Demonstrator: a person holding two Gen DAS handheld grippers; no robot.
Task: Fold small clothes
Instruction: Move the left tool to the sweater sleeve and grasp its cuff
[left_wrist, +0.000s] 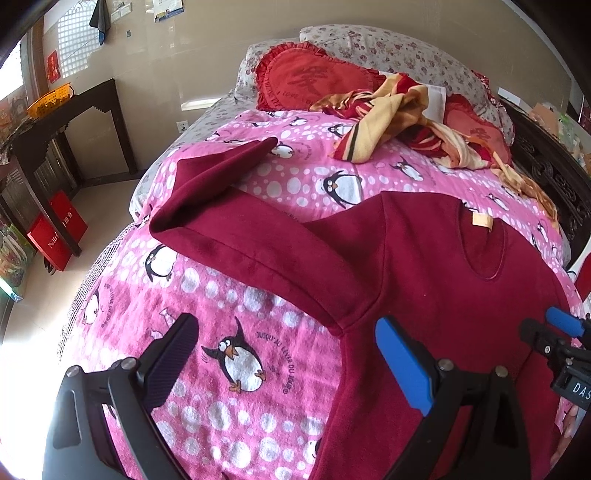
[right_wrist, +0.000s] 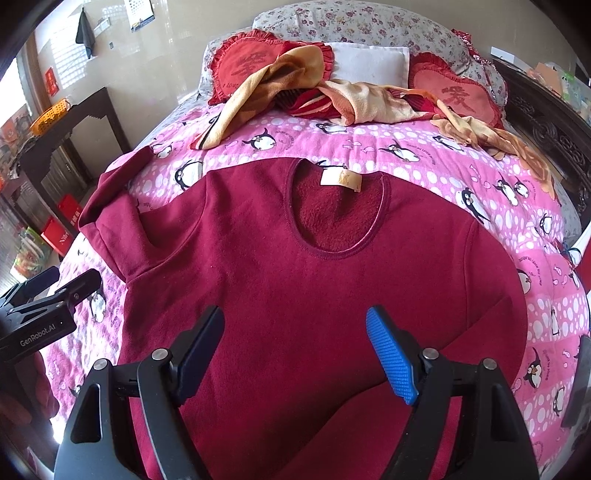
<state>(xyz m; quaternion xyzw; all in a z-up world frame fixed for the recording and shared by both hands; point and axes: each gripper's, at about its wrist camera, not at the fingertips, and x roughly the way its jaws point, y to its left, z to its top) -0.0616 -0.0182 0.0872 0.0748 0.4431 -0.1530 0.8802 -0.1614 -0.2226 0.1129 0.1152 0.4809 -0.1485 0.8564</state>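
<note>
A dark red long-sleeved fleece top (right_wrist: 295, 266) lies flat, neck away from me, on the pink penguin quilt (right_wrist: 461, 177). Its left sleeve (left_wrist: 229, 221) stretches out to the left and bends back at the cuff. A cream label (right_wrist: 340, 180) sits at the collar. My left gripper (left_wrist: 286, 332) is open and empty, over the quilt by the top's left armpit seam. My right gripper (right_wrist: 295, 325) is open and empty, above the top's chest. The right sleeve looks folded across the body near my right gripper. The hem is hidden.
A crumpled yellow and red blanket (right_wrist: 332, 96), two red heart cushions (right_wrist: 251, 62) and floral pillows (right_wrist: 369, 26) lie at the head of the bed. A dark wooden table (left_wrist: 74, 122) and red boxes (left_wrist: 55, 229) stand on the floor to the left. A carved dark bed frame (right_wrist: 554, 133) runs along the right.
</note>
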